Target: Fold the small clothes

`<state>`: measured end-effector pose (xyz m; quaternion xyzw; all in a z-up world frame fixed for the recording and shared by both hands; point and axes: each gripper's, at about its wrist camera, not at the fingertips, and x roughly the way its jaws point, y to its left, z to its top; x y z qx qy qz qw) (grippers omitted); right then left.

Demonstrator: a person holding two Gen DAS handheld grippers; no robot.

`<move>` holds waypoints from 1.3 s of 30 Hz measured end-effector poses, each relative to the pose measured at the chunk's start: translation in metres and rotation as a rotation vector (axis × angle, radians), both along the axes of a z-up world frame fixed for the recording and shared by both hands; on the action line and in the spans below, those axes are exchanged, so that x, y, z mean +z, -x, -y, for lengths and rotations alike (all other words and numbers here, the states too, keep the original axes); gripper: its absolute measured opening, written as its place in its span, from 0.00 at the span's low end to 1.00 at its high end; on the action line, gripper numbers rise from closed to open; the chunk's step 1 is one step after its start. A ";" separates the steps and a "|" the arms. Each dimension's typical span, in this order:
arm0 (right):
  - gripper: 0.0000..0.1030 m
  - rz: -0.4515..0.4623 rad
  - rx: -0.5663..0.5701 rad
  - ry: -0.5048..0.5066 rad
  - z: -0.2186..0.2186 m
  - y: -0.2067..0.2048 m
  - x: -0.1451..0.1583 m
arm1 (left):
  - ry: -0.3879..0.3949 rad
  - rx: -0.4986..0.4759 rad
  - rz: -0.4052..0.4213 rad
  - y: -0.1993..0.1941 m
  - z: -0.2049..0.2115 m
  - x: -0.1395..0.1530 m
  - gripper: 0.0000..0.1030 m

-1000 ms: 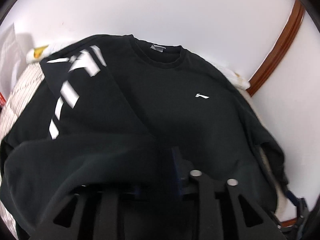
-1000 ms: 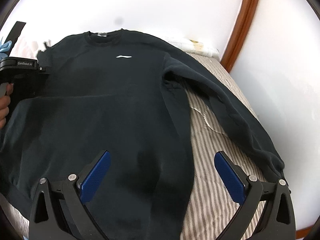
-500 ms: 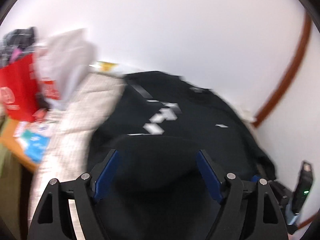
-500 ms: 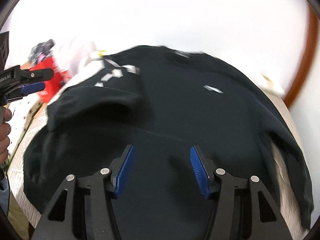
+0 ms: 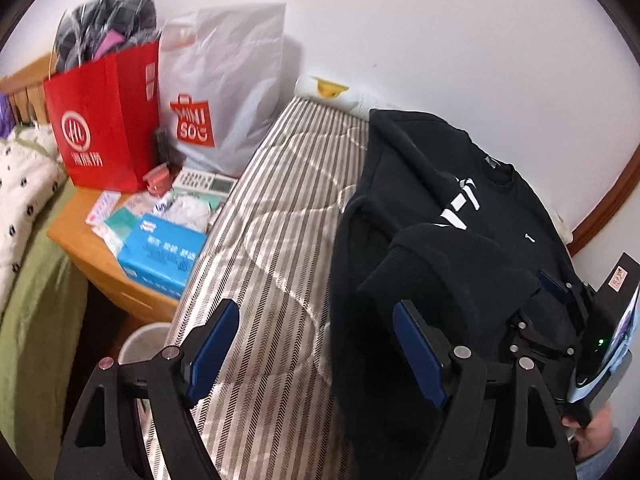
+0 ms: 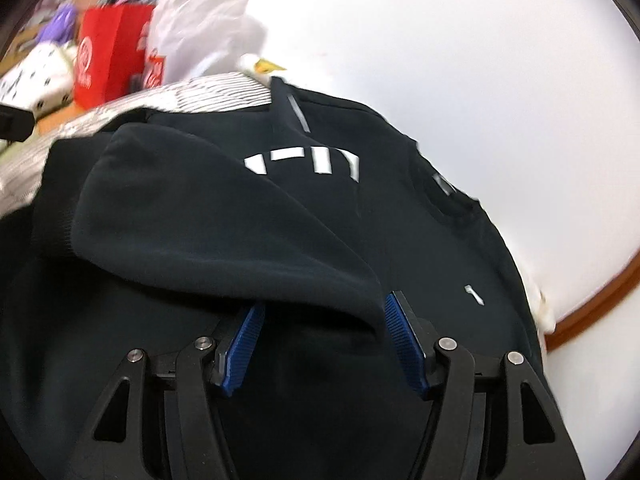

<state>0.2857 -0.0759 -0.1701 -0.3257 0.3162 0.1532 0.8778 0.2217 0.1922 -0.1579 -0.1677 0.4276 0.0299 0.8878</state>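
Now one black sweatshirt (image 6: 400, 240) lies collar toward the wall on my striped mattress (image 5: 272, 248) (two shopping bags beyond); left gripper (image 5: 312, 352) spread empty, right gripper (image 6: 324, 340) jaws apart, having just widened slightly, pads (image 6: 404, 340) flanking a fold.

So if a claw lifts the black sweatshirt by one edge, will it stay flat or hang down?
The black sweatshirt will probably hang limp: its folded sleeve already drapes in soft curves. It looks thick, so likely somewhat heavy, and may drag on the striped mattress.
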 end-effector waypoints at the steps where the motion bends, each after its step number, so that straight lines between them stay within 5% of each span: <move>1: 0.60 0.007 0.011 0.000 -0.004 -0.002 -0.001 | 0.011 0.001 0.001 -0.003 -0.002 -0.003 0.76; 3: 0.58 0.016 0.043 -0.016 -0.013 -0.005 0.001 | 0.021 0.007 -0.008 -0.006 -0.003 -0.007 0.76; 5: 0.32 0.037 0.091 -0.060 -0.021 -0.005 0.005 | 0.026 0.012 -0.016 -0.010 -0.003 -0.010 0.76; 6: 0.09 0.034 0.114 -0.091 -0.021 -0.004 0.008 | 0.025 0.013 -0.019 -0.012 -0.003 -0.010 0.76; 11: 0.08 -0.093 -0.023 -0.421 0.025 -0.035 0.036 | -0.041 0.008 -0.055 -0.023 0.008 -0.015 0.76; 15: 0.08 -0.122 -0.203 -0.654 0.092 -0.056 0.054 | -0.161 -0.001 -0.176 -0.035 0.022 -0.037 0.76; 23: 0.14 -0.154 -0.346 -0.608 0.156 -0.080 0.046 | -0.188 0.020 -0.176 -0.030 0.025 -0.042 0.76; 30: 0.47 -0.219 -0.365 -0.487 0.186 -0.064 0.023 | -0.171 0.027 -0.188 -0.035 0.027 -0.040 0.76; 39: 0.50 -0.182 -0.324 -0.449 0.200 -0.019 0.040 | -0.162 0.013 -0.170 -0.036 0.041 -0.032 0.75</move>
